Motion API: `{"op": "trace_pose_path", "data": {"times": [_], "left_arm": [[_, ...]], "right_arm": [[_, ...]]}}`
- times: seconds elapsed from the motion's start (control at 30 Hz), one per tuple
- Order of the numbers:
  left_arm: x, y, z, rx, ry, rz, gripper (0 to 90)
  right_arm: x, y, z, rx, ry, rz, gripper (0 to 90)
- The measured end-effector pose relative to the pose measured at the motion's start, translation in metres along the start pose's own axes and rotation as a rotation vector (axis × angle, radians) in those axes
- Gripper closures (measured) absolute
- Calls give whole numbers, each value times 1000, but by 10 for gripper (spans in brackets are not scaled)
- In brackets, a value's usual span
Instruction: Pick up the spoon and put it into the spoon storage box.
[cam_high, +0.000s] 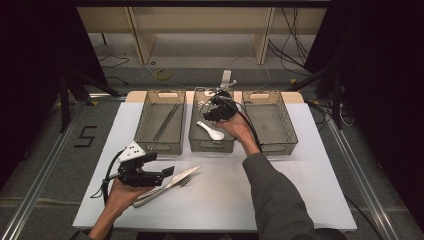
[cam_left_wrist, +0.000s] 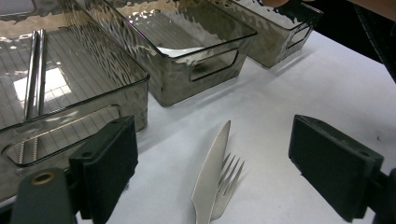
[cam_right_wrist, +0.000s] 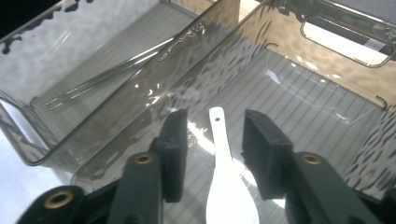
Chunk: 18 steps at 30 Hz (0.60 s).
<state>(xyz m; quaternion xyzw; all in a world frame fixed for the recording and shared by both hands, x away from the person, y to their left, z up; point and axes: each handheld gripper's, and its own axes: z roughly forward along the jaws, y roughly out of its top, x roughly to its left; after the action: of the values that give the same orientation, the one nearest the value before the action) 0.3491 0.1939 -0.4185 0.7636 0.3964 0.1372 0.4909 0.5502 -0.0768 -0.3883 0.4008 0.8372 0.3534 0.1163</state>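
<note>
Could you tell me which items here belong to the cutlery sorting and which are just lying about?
In play, likely: white spoon, knife, fork, chopsticks, three bins, both grippers (left, right).
Lying about: floor cables.

knife (cam_left_wrist: 211, 175) and fork (cam_left_wrist: 227, 181) handles cut off, spoon (cam_right_wrist: 227, 184) bowl cropped

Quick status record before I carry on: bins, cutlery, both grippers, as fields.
left bin: holds metal chopsticks
middle bin: holds white spoon
right bin: looks empty
table: knife lying over fork, in front of the bins
left gripper: open, jaws either side of knife and fork
right gripper: open over middle bin, jaws astride spoon handle, contact unclear
</note>
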Motion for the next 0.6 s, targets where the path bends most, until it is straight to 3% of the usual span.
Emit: {"op": "trace_pose_path", "data": {"times": [0.2,0.33,0.6], "left_arm": [[0,0,0,2,-1,-1,151],[1,0,0,6,2,1,151],[0,0,1,19,3,5,151]], "right_arm": [[1,-1,-13,-15,28,-13,473],[5,-4,-31,-59,47,-25,415],[20,-27,-54,-93,76,-69,365]]}}
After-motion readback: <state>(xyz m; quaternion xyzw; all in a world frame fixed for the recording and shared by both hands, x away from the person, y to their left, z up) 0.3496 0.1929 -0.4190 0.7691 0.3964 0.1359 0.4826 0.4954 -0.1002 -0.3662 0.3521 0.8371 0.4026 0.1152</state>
